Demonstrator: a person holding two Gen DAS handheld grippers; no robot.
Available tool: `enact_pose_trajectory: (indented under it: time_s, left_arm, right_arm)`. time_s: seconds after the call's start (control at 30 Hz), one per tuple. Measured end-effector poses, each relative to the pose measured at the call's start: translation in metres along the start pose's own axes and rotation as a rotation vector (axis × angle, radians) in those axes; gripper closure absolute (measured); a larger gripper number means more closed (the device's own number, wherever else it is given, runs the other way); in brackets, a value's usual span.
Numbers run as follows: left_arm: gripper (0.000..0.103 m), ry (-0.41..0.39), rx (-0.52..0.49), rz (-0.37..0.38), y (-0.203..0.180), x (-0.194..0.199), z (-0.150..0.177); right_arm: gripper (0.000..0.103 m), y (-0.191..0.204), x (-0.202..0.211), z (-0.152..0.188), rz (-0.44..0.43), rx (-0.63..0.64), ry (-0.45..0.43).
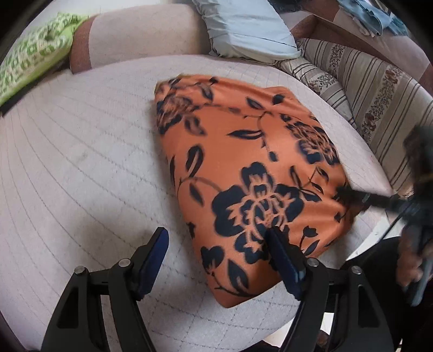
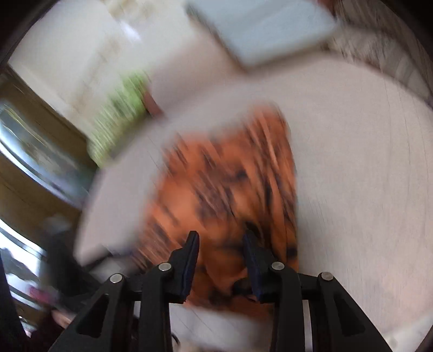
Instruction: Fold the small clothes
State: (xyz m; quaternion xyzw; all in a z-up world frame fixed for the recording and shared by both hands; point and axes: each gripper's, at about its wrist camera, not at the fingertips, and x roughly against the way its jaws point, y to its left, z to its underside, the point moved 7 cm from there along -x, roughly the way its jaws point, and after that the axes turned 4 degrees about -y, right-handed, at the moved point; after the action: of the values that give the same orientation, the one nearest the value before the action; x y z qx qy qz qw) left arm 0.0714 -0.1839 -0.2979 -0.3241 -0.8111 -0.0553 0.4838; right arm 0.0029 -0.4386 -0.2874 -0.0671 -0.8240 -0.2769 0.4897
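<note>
An orange garment with dark floral print [image 1: 243, 168] lies folded flat on the white quilted cushion [image 1: 81, 162]. My left gripper [image 1: 216, 238] is open above the garment's near left edge, with one finger over the cloth and one over the cushion. My right gripper [image 2: 222, 238] is open, its fingers apart just over the garment's [image 2: 224, 184] near edge; that view is badly blurred. In the left wrist view the right gripper's tips [image 1: 349, 193] touch the garment's right edge.
A green patterned cushion [image 1: 32, 59] lies at the back left. A pale blue pillow [image 1: 249, 27] and a striped floral cushion [image 1: 365, 89] sit at the back right. Blue clothes [image 1: 373, 16] lie on the far armrest. The cushion's front edge is near.
</note>
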Motion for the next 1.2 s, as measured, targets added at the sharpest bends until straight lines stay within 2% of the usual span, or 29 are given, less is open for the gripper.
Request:
enact_pose_trajectory:
  time_s: [0.03, 0.1, 0.2, 0.27, 0.37, 0.47, 0.63, 0.7, 0.77, 0.83, 0.93, 1.0, 1.1, 1.2]
  left_arm:
    - [0.024, 0.002, 0.014, 0.012, 0.002, -0.001, 0.003]
    - [0.024, 0.008, 0.063, 0.048, 0.007, -0.001, 0.005]
    - [0.024, 0.012, 0.082, 0.071, 0.01, 0.009, 0.002]
    - [0.025, -0.053, 0.047, 0.061, 0.01, 0.03, -0.007]
    - [0.025, -0.138, 0.002, 0.062, 0.008, 0.053, -0.023]
    - [0.024, -0.161, 0.005, 0.042, 0.011, 0.054, -0.037]
    - [0.024, -0.086, -0.004, -0.01, 0.017, 0.021, -0.043]
    - [0.024, -0.049, -0.015, -0.025, 0.02, 0.009, -0.036]
    - [0.024, -0.056, 0.006, 0.0, 0.022, 0.007, -0.033]
    - [0.023, -0.061, 0.009, 0.016, 0.024, 0.006, -0.031]
    - [0.02, -0.05, 0.014, 0.023, 0.028, 0.001, -0.027]
    - [0.02, -0.043, 0.027, 0.031, 0.03, 0.001, -0.026]
    - [0.02, -0.039, 0.018, 0.026, 0.031, 0.007, -0.027]
    - [0.02, -0.05, 0.006, 0.009, 0.03, 0.017, -0.028]
  right_arm:
    - [0.069, -0.012, -0.007, 0.015, 0.056, -0.014, 0.037]
    - [0.069, -0.02, -0.001, 0.022, 0.045, -0.037, 0.011]
    - [0.07, -0.019, 0.005, 0.016, 0.063, -0.059, 0.039]
    - [0.07, -0.012, 0.016, 0.007, 0.078, -0.041, 0.035]
    - [0.07, 0.007, 0.043, -0.018, 0.054, 0.013, -0.052]
    - [0.07, 0.029, 0.046, -0.046, 0.002, 0.022, -0.086]
    - [0.07, 0.06, 0.008, -0.082, -0.08, -0.007, -0.044]
    - [0.07, 0.06, -0.01, -0.089, -0.07, -0.034, -0.028]
    - [0.07, 0.053, -0.038, -0.098, -0.064, -0.081, 0.008]
    - [0.07, 0.044, -0.064, -0.103, -0.039, -0.107, 0.034]
    - [0.07, 0.009, -0.104, -0.112, 0.086, -0.171, 0.054]
    - [0.071, -0.002, -0.119, -0.114, 0.076, -0.194, 0.057]
    - [0.07, 0.0, -0.111, -0.118, 0.066, -0.216, 0.044]
    - [0.068, 0.003, -0.081, -0.116, 0.029, -0.222, -0.013]
